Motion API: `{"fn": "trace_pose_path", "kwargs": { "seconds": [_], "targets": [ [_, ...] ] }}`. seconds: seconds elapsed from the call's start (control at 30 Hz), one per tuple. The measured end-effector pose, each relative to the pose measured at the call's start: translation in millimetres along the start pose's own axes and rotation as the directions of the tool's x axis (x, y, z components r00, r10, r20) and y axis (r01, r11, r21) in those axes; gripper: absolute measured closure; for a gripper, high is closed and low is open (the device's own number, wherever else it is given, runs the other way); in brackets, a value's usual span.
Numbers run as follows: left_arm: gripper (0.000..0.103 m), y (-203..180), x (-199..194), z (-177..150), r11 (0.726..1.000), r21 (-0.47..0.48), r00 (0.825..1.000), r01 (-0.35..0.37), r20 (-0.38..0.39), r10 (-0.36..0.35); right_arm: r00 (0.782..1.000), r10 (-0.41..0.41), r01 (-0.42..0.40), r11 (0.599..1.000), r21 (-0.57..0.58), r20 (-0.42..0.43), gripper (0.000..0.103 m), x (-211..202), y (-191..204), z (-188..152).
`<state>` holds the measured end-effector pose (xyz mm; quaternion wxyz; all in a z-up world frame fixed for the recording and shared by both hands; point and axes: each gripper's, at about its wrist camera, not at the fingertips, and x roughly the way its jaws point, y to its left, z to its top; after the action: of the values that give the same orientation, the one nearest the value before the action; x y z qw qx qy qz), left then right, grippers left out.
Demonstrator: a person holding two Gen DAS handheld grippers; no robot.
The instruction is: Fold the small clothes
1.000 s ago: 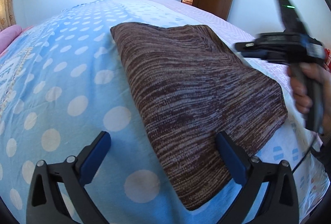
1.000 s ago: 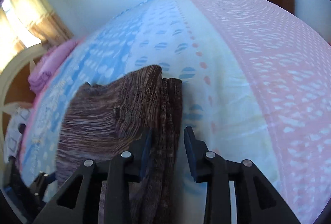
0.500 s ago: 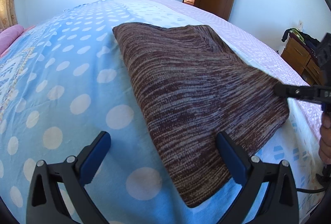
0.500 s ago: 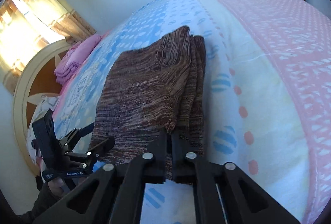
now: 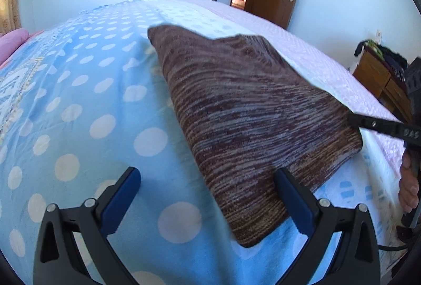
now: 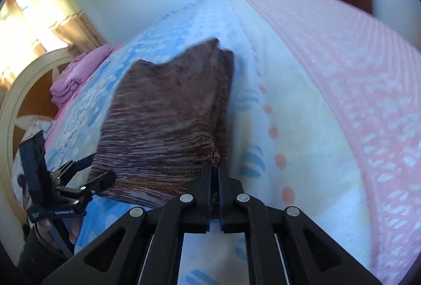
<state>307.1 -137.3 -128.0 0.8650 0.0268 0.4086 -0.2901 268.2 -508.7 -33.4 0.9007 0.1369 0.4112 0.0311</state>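
Right gripper [image 6: 215, 169] jaws opening, one brown knit garment [image 6: 168, 127] edge between them at lower centre, left gripper [image 5: 208, 195] spread wide, empty, two grippers total.

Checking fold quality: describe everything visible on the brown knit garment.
The brown-and-grey striped knit garment lies folded into a thick, layered, roughly rectangular pile on the blue polka-dot bedsheet, layer edges stacked along one side. The right hand-held gripper pinches its near corner, jaws opening slightly. The left hand-held gripper stands wide open at another corner.
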Motion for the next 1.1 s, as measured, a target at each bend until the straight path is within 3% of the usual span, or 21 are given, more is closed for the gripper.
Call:
{"fn": "trace_pose_path", "kwargs": {
  "seconds": [0.03,0.07,0.1,0.2,0.33,0.4,0.6,0.67,0.73,0.8,0.9,1.0,1.1],
  "targets": [
    [0.0,1,1,0,1.0,-0.009,1.0,-0.001,-0.002,0.001,1.0,0.001,-0.001,1.0,-0.017,0.015,0.08,-3,3,8],
    [0.0,2,3,0,1.0,-0.014,1.0,-0.005,-0.016,0.005,0.999,0.002,-0.001,1.0,-0.029,0.04,0.067,-5,5,18],
    [0.0,0,4,0,1.0,-0.009,1.0,-0.009,-0.02,0.009,0.997,-0.003,0.005,1.0,-0.025,0.072,0.064,-4,5,31],
    [0.0,-4,4,0,1.0,0.011,0.999,-0.027,-0.019,0.027,0.999,-0.009,0.009,1.0,0.002,0.032,0.064,29,-2,66],
    [0.0,-3,4,-1,1.0,0.005,1.0,-0.022,-0.018,0.022,0.998,-0.026,0.026,1.0,-0.007,-0.064,0.065,88,-3,83],
    [0.0,-4,3,-1,1.0,0.006,1.0,-0.023,-0.016,0.023,0.994,-0.039,0.037,0.999,-0.016,-0.104,0.097,107,-5,80],
    [0.0,-1,3,0,1.0,-0.004,1.0,-0.005,-0.017,0.005,0.996,-0.087,0.088,0.996,-0.017,0.014,0.098,76,-15,79],
    [0.0,-1,4,0,1.0,-0.002,1.0,0.009,-0.023,-0.01,0.99,-0.139,0.138,0.99,-0.033,-0.023,0.098,89,-21,78],
    [0.0,-3,5,0,1.0,0.007,1.0,0.002,-0.028,-0.002,0.987,-0.138,0.137,0.99,-0.017,-0.078,0.098,103,-28,74],
    [0.0,-3,2,1,1.0,0.003,1.0,-0.001,-0.022,0.001,0.99,-0.132,0.131,0.991,-0.017,-0.055,0.097,98,-28,76],
    [0.0,5,-12,8,0.998,-0.057,0.999,0.015,0.033,-0.013,0.988,-0.153,0.153,0.988,0.002,-0.011,0.074,70,-24,74],
    [0.0,13,-19,22,0.995,-0.101,0.996,0.017,0.09,-0.008,0.994,-0.063,0.068,0.997,-0.048,0.087,0.071,25,-6,61],
    [0.0,17,-4,34,0.993,-0.109,0.998,-0.038,0.045,0.043,0.994,0.081,-0.067,0.984,-0.165,0.078,0.07,1,19,37]
  ]
}}
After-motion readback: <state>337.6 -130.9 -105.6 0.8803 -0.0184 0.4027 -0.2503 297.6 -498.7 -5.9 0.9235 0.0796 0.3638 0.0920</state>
